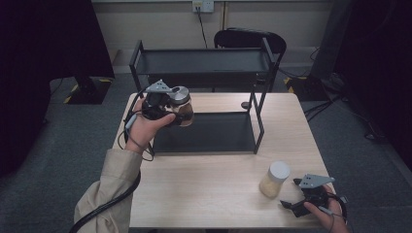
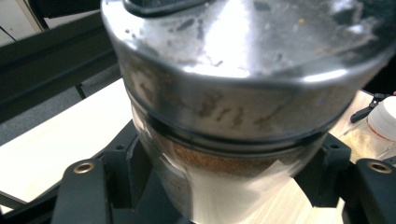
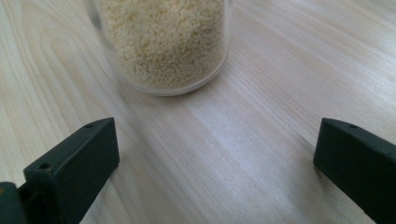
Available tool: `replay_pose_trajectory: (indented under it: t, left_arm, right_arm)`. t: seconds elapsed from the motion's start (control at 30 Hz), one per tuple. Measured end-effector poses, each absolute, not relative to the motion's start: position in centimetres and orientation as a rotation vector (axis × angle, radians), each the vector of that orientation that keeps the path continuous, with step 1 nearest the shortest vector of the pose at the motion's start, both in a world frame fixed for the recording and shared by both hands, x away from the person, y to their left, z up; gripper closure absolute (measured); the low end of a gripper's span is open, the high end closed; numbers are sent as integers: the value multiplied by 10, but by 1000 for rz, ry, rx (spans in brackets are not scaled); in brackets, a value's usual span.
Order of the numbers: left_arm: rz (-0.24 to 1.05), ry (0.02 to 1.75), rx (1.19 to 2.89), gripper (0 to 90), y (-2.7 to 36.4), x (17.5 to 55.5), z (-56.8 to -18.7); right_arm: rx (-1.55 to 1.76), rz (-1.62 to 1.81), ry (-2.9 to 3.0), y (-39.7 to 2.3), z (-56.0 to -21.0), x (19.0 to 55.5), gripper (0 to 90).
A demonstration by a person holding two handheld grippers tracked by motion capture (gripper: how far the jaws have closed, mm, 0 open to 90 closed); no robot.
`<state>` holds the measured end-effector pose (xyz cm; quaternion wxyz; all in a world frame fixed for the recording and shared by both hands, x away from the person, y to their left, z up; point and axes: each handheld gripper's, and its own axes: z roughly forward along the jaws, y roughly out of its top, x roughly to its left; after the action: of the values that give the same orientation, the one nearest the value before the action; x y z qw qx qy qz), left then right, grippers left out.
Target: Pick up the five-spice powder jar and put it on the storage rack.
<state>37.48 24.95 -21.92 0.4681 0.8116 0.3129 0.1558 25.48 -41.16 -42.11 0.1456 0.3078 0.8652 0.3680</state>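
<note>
My left gripper is clamped on the steel-lidded spice jar, held above the black rack's lower shelf. Right gripper gapes near the grain jar. Next, I judge: set the jar on a shelf.

No readable text, label, brand or number in any view. Jar with metal lid in left gripper view: only stains and brown specks on lid, no print. Clear jar of yellow grains in right gripper view: wall plain, no label.
</note>
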Motion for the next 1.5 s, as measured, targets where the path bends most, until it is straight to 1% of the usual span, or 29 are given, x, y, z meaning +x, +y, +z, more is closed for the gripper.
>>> replay_pose_trajectory:
  t: [0.17, 0.93, 1.5]
  left_arm:
    - [388, 766, 1995, 300, 251, 376, -204]
    - [392, 756, 2001, 301, 256, 381, -158]
    - [381, 749, 1981, 300, 258, 387, -133]
  right_arm:
    - [889, 1061, 2491, -412, -421, 255, 0]
    - [887, 1059, 2492, -412, -421, 255, 0]
    - [887, 1059, 2492, -411, -421, 255, 0]
